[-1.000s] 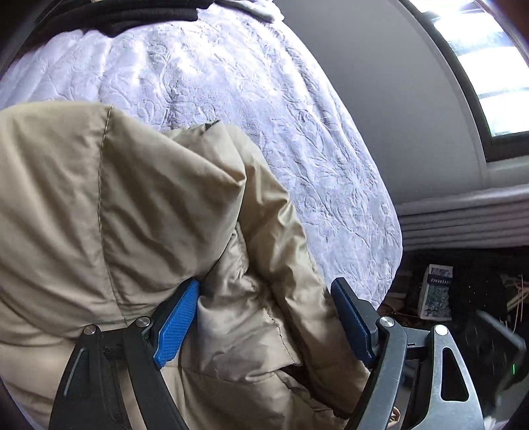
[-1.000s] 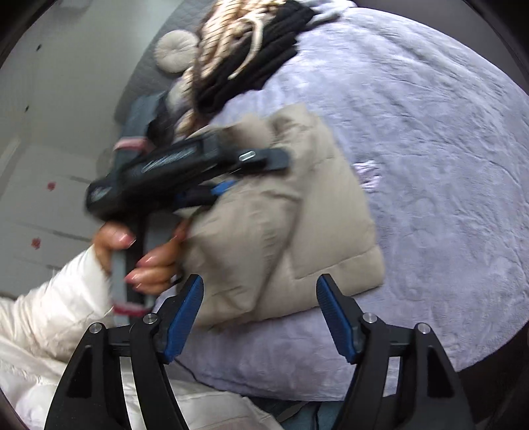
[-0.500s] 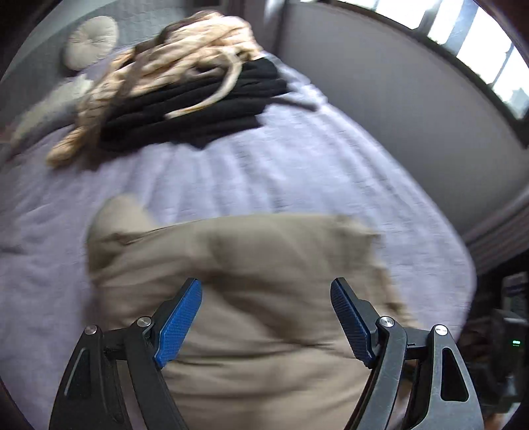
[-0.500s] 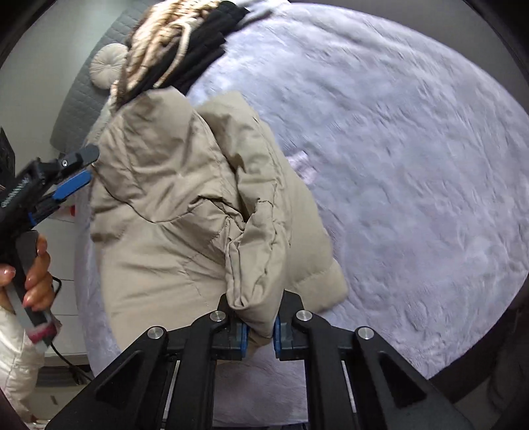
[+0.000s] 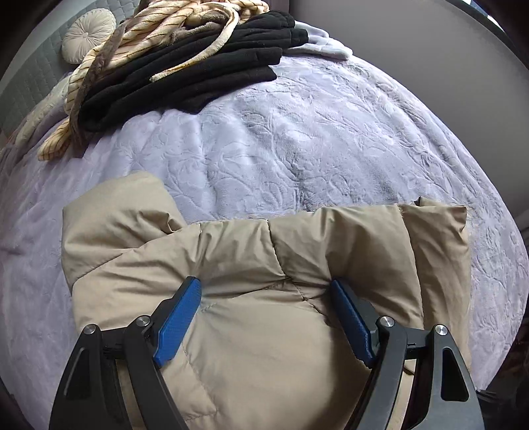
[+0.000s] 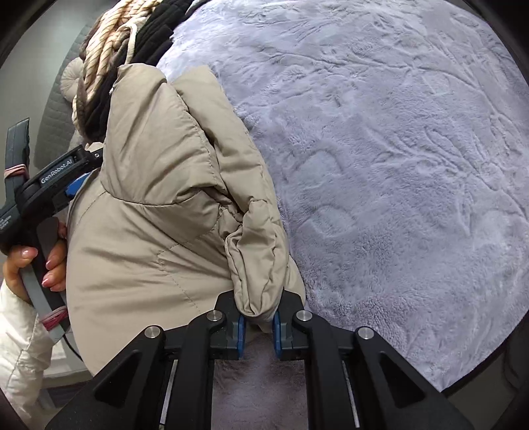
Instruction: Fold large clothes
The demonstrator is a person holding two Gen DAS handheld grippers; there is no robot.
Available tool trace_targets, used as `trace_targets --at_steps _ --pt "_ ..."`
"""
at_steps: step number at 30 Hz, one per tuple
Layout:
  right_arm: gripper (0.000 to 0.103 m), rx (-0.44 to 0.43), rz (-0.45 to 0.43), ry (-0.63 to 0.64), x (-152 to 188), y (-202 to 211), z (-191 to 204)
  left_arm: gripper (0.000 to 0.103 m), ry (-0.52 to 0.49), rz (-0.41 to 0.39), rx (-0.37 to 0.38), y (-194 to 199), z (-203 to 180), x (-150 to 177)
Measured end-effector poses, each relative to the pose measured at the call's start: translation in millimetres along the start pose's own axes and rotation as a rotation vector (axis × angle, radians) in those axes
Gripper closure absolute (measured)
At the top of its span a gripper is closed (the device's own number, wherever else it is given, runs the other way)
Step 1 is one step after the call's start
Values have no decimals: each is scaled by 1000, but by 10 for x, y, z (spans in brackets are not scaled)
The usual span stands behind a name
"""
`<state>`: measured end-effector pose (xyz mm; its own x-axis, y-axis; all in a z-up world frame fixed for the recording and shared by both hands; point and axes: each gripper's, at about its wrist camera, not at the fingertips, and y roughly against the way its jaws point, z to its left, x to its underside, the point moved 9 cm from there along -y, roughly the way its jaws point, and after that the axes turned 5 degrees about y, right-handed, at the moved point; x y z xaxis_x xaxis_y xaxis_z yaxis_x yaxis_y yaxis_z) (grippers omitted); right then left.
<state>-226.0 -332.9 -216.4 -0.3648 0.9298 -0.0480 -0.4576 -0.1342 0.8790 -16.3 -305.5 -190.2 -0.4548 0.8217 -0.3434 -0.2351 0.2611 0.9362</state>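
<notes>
Beige padded fabric of a large puffer jacket is being handled on a bed covered by a pale lilac embossed blanket. The jacket is lying bunched near the bed's edge, partly folded on itself. A thick fold at its end is being clamped by the right tool, whose jaws are narrowed on the cloth, seemingly so that this part can be lifted or carried over the body. The left tool is being held with wide jaws straddling the jacket's bulk; the pads are touching the fabric at most lightly, apparently to steady it rather than grip it. A person's hand is being seen on the left tool's handle. Farther up the bed, black folded clothes and a cream striped garment are stacked beside a round cushion, well apart from the jacket, so nothing is being blocked.
</notes>
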Motion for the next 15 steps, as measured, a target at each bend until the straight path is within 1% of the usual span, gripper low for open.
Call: trace_targets --at_steps 2,3,4,8,11,13,15 --pt "91 -12 22 5 5 64 -2 23 -7 -6 -2 7 24 16" --pt "88 -13 23 9 -8 122 -5 23 -7 -8 -1 10 41 26" --pt "87 -8 14 16 -54 206 -19 23 -6 -9 2 11 44 33" --pt "87 18 -72 32 -190 592 -75 23 7 -8 5 10 65 32" --pt "85 24 -153 71 -328 841 -2 22 6 -9 0 9 55 27" --pt "85 -9 -165 113 -426 883 146 22 6 -9 1 16 71 38" --pt "85 -25 -148 160 -452 827 268 22 7 -9 0 16 66 29"
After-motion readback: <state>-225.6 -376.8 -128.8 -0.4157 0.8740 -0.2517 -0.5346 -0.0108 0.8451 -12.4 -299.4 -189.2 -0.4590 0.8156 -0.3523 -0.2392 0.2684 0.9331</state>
